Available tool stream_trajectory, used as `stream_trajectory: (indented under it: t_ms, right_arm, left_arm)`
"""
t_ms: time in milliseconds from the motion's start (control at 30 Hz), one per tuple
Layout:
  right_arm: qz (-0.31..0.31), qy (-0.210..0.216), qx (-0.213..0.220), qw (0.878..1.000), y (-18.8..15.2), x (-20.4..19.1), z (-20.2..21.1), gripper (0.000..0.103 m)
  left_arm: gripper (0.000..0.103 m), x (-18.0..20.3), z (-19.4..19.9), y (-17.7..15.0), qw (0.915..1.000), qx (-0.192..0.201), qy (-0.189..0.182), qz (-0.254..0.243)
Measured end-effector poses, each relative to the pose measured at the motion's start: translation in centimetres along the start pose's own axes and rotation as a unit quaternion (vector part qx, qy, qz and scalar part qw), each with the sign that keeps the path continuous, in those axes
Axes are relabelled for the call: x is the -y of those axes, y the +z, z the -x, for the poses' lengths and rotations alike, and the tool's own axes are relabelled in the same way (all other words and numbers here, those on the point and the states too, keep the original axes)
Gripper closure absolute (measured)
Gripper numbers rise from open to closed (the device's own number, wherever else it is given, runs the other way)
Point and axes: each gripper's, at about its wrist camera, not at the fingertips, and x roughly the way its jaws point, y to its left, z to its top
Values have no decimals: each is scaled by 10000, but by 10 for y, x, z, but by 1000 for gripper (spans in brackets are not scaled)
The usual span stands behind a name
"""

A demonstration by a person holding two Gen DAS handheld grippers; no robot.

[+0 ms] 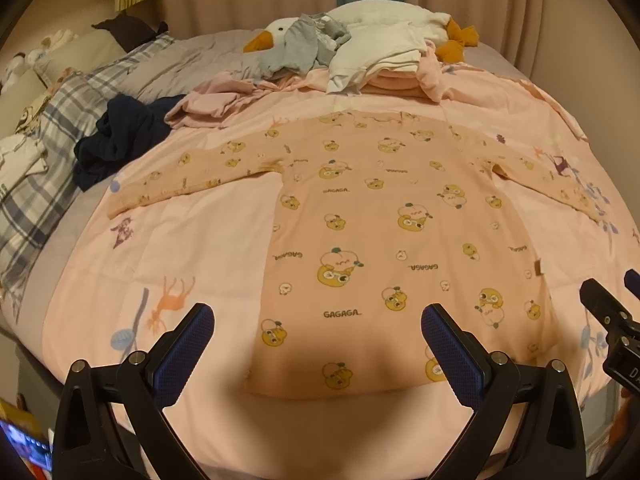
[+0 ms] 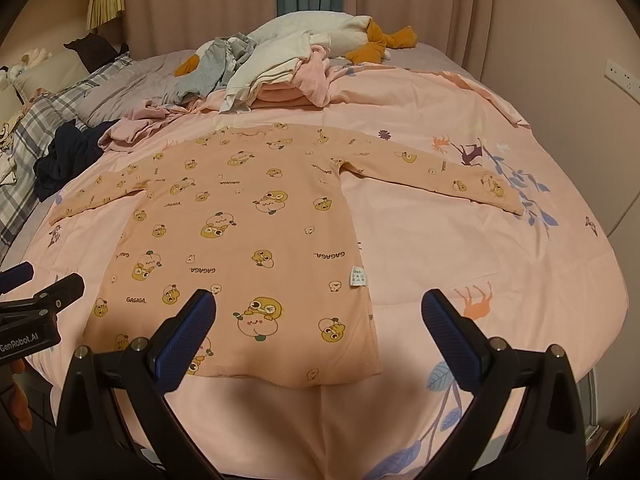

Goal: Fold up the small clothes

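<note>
A small peach long-sleeved shirt (image 1: 384, 240) printed with yellow cartoon faces and "GAGAGA" lies flat on the pink bedspread, both sleeves spread out sideways, hem towards me. It also shows in the right wrist view (image 2: 248, 248). My left gripper (image 1: 318, 318) is open and empty, hovering above the hem's left part. My right gripper (image 2: 320, 304) is open and empty, above the hem's right corner. The right gripper shows at the left wrist view's right edge (image 1: 612, 300), and the left gripper at the right wrist view's left edge (image 2: 36, 284).
Behind the shirt lies a heap of unfolded clothes (image 1: 352, 60): grey, white and pink pieces over a plush goose (image 1: 268, 36). A dark navy garment (image 1: 116, 140) lies at the left by a plaid pillow (image 1: 44, 152). The pink bedspread (image 1: 192, 232) surrounds the shirt. Curtains hang behind.
</note>
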Motion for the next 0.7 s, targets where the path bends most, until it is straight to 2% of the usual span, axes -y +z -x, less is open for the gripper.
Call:
stream_trajectory:
  t_ms: [700]
  right_arm:
    - [10, 1, -2, 10000, -3, -1, -1, 0]
  left_arm:
    - [0, -1, -1, -2, 10000, -19, -13, 9]
